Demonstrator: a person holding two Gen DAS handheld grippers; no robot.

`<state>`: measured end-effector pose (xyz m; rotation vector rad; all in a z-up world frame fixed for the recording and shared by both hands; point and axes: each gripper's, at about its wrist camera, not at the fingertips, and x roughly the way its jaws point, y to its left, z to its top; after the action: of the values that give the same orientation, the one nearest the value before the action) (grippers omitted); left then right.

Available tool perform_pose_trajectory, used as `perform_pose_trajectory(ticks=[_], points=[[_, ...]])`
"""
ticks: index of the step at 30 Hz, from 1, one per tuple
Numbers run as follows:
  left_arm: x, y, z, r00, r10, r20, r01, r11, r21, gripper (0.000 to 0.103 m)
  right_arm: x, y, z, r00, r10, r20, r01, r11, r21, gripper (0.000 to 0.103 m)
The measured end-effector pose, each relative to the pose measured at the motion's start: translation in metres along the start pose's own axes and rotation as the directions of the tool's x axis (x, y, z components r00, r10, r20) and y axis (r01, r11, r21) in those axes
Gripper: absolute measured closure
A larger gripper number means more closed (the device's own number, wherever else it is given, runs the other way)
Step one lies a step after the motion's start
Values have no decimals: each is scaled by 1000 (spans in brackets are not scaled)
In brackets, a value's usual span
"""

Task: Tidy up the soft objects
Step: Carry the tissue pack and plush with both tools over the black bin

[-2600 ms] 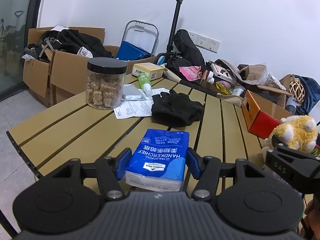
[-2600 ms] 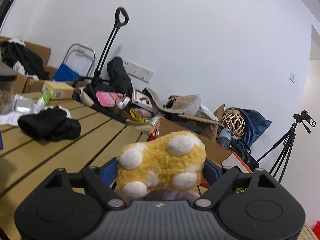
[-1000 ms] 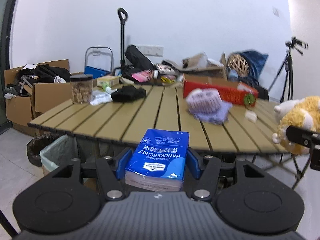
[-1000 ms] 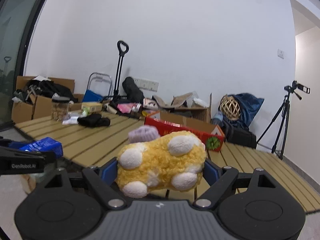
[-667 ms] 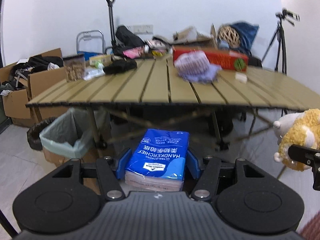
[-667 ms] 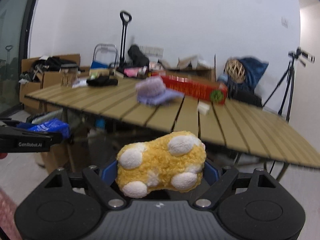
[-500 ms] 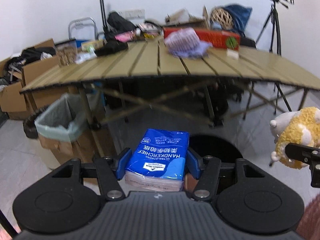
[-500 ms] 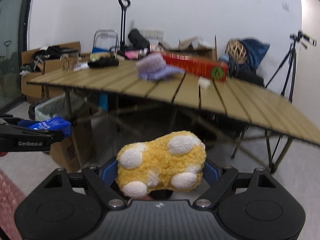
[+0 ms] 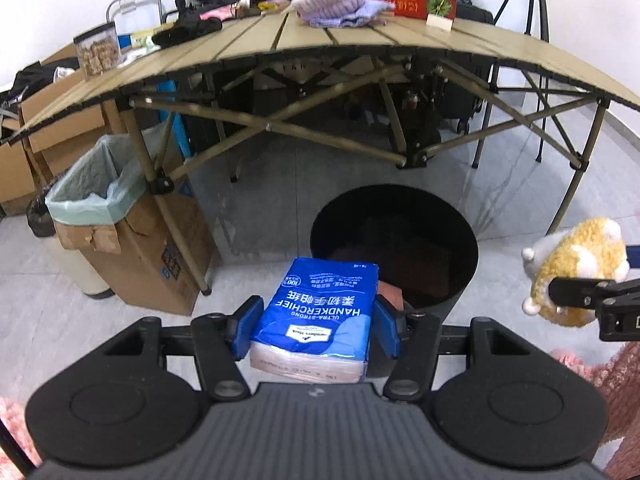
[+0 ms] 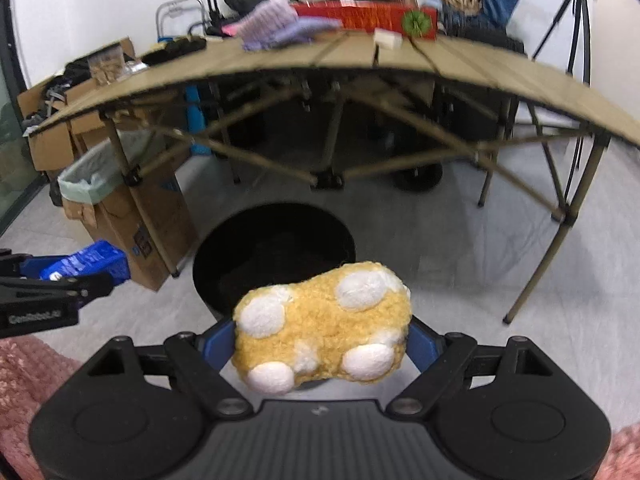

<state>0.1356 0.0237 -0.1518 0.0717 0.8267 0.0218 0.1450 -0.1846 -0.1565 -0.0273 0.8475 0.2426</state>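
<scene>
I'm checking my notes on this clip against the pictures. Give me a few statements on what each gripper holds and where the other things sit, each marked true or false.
1. The left gripper is shut on the blue tissue pack. True.
2. The right gripper has empty jaws. False: it is shut on the yellow plush toy.
3. A black round bin stands on the floor ahead of both grippers. True.
4. The purple knit hat lies inside that bin. False: it lies on the slatted table.
5. The cardboard box lined with a pale green bag stands left of the black round bin. True.
</scene>
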Motion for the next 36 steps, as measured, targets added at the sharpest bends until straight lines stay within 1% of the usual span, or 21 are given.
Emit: perform_pose_trajectory(ticks=[3,6,13,17,23,30,36], points=[[8,0,-3,999,-6,-37,5,1000,-7,43,12,-4,-4,999,11,-53,-10,1000,28,18],[15,-1,-4,998,-10,-67,10,1000,-9,43,22,-6,-6,996,18,-86,-14,999,39,18],[24,-3,-2,995,-7,-95,6,1000,-11,43,36,-8,-6,992,33,-123,-28,999,40,18],[30,-5,3,995,-3,-98,2,1000,-13,43,42,-7,-1,992,40,-120,-37,999,20,18],[40,-5,12,995,5,-101,-7,1000,-23,43,57,2,12,993,52,-109,-57,998,-42,18],[55,0,22,994,21,-111,-26,999,-44,43,78,13,40,993,112,-47,-116,989,-96,18],[68,6,35,993,46,-106,-52,997,-59,43,105,18,60,991,135,-16,-135,981,-141,18]])
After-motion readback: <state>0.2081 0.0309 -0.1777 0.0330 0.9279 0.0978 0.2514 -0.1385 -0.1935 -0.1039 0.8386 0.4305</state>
